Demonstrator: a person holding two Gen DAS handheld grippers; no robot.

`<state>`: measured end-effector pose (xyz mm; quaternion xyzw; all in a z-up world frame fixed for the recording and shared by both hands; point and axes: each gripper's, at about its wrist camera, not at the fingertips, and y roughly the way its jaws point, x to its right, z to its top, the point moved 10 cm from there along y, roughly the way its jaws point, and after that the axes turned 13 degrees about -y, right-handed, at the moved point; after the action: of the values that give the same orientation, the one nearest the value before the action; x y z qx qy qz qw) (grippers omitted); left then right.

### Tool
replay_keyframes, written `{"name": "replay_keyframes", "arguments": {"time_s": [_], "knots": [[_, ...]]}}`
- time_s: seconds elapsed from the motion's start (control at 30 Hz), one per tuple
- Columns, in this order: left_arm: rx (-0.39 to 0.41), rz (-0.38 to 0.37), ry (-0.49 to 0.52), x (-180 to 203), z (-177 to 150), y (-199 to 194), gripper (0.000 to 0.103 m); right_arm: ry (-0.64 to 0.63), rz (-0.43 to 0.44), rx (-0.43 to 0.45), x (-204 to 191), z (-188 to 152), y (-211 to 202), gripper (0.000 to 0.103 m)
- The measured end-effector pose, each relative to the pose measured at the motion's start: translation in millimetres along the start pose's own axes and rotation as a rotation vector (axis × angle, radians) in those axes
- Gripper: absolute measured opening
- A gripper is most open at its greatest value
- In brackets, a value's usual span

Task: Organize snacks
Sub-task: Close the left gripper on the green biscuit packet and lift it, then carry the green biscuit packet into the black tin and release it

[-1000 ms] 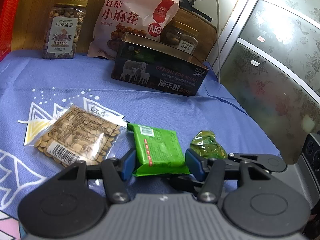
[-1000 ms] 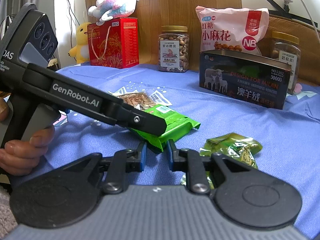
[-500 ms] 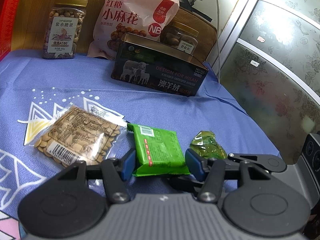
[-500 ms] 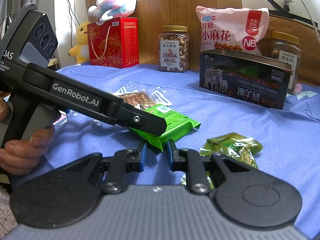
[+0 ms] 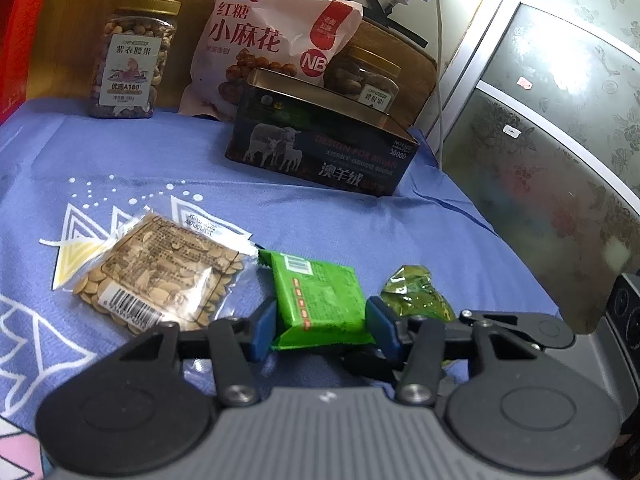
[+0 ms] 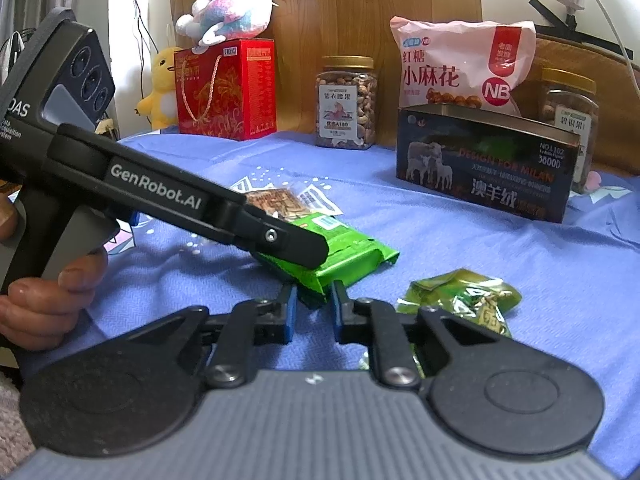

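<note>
Two grippers meet on one packet here, and that meeting decides your next move. Your left gripper [image 5: 320, 326] has just been closing its jaws, and the green snack packet [image 5: 320, 300] sits between its blue pads, the pads pressing on the packet's two long edges near its near end. The packet's long axis runs away from that gripper toward the tin box [image 5: 320, 148] at the back, so the left hand has it crosswise and firmly framed. Your right gripper [image 6: 314, 306] comes in from the side: its jaws have also just been narrowing and stand close together, with the packet's near corner [image 6: 316, 286] between them; whether the pads actually pinch it I cannot tell. The packet appears lifted a little off the blue cloth [image 6: 460, 248]. Well to the left hand's own left lies the clear bag of seeds [image 5: 160, 280], and just to the right the crumpled olive-green wrapper [image 5: 416, 296] rests on the cloth. My judgement is that the left hand owns this packet; carry it forward along its own long axis toward the box.
</note>
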<state>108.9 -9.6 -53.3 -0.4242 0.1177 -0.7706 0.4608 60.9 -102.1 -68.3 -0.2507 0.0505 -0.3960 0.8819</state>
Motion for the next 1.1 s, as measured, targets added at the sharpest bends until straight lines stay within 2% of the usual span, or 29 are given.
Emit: {"name": "replay_keyframes", "arguments": {"time_s": [0.33,0.5,0.77,0.9,1.1], "knots": [[0.06,-0.023,0.015,12,13,-17,0.048,-0.007,-0.015,0.079,1,14,-12,0.02],[0.086,-0.027,0.053,24,28,-18,0.048,-0.043,-0.046,0.109,7,25,-15,0.02],[0.146,-0.039,0.132,55,85,-3,0.048,-0.141,-0.142,0.194,43,63,-12,0.019],[0.175,-0.036,0.173,72,120,17,0.048,-0.128,-0.181,0.227,77,81,1,0.018],[0.176,-0.013,0.167,75,167,63,0.049,-0.107,-0.235,0.232,128,100,30,0.018]]}}
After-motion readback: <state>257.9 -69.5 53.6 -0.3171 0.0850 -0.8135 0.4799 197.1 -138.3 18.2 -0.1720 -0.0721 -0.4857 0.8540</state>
